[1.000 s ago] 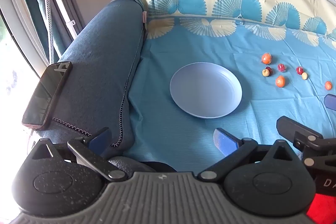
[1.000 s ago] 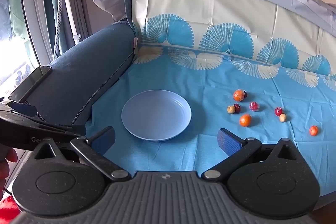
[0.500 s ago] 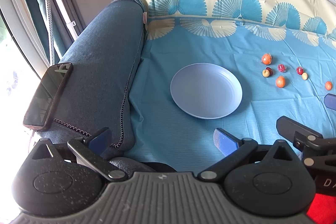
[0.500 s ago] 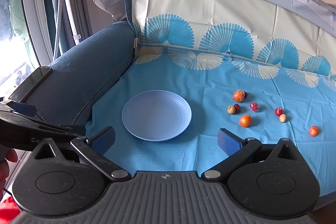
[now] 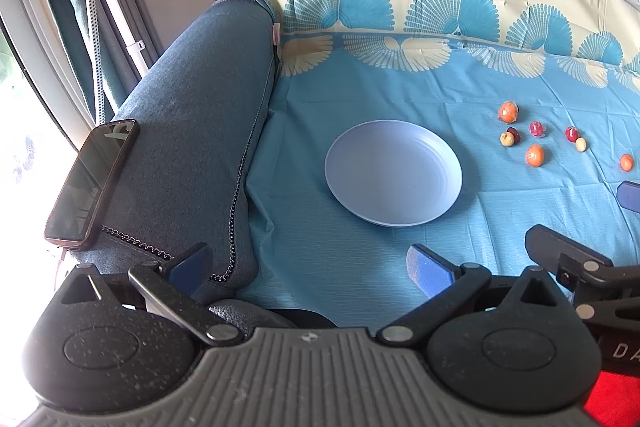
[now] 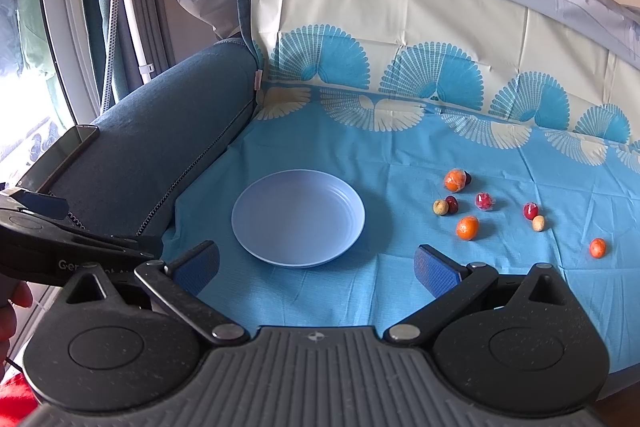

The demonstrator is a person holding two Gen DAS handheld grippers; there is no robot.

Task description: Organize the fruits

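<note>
cloth (image 6: 320, 307): a blue sheet spread over a sofa seat; it looks thin and a little wrinkled, so I judge a fruit can roll on it when it is pushed.

plate (image 6: 298, 218): pale blue, round and shallow, it lies flat at the middle of the cloth with nothing in it. It looks light and stiff with a smooth bottom, so I judge round fruits can roll about when they are set down.

fruits (image 6: 466, 227): a loose group on the cloth to the right of the plate, well apart from it. There are three orange ones, some dark red ones and two pale yellow ones; one orange fruit (image 6: 597, 248) lies alone at the far right. Some seem to carry a clear wrapping, which would be slippery, I think. They are small, round and light. I judge it best to take each one across its middle, from above, with soft pressure.

right gripper (image 6: 316, 267): jaws are spread wide, nothing is between them, it touches nothing; it hangs near the plate edge.

left gripper (image 5: 308, 265): jaws also spread wide, empty; it hangs at the near left, beside the armrest (image 5: 192, 131).

phone (image 5: 90, 185): it lies on the armrest, far left, and is not part of the task.
</note>
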